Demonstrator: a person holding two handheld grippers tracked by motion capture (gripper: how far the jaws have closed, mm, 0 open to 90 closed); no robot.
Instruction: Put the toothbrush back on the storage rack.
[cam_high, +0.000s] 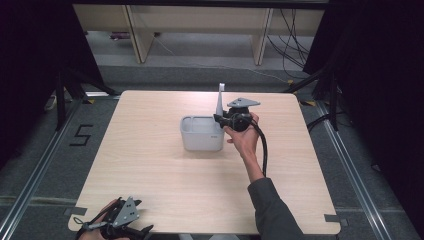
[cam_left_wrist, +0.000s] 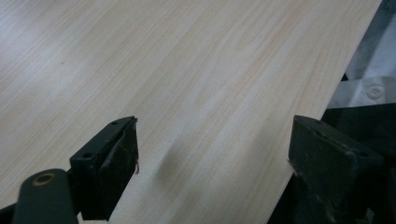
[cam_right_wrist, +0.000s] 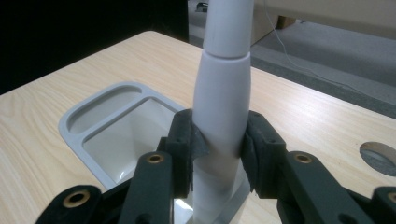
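- The right gripper (cam_high: 220, 119) is over the middle of the desk (cam_high: 165, 190), at the right-hand rim of a grey container (cam_high: 201, 133).
- Its jaws are pinching a white handle (cam_right_wrist: 223, 121), one pad pressed on each side of the thicker lower part.
- In the high view the white handle (cam_high: 220, 100) stands nearly upright, its long axis close to vertical and leaning a little toward the container's left as it goes down.
- The narrow end points up, away from the desk; the wider end points down into the container.
- In the right gripper view the handle widens downward from a seam, then tapers again below the pads; its foot sits inside the grey container (cam_right_wrist: 100, 122), at the near wall of the larger compartment.
- That container has two compartments: a narrow slot along the far side and a wide basin beside it.
- The left gripper (cam_high: 131, 231) sits at the desk's near left corner, well apart from the container.
- In the left gripper view its jaws are spread wide, bare desk (cam_left_wrist: 187, 70) between them.
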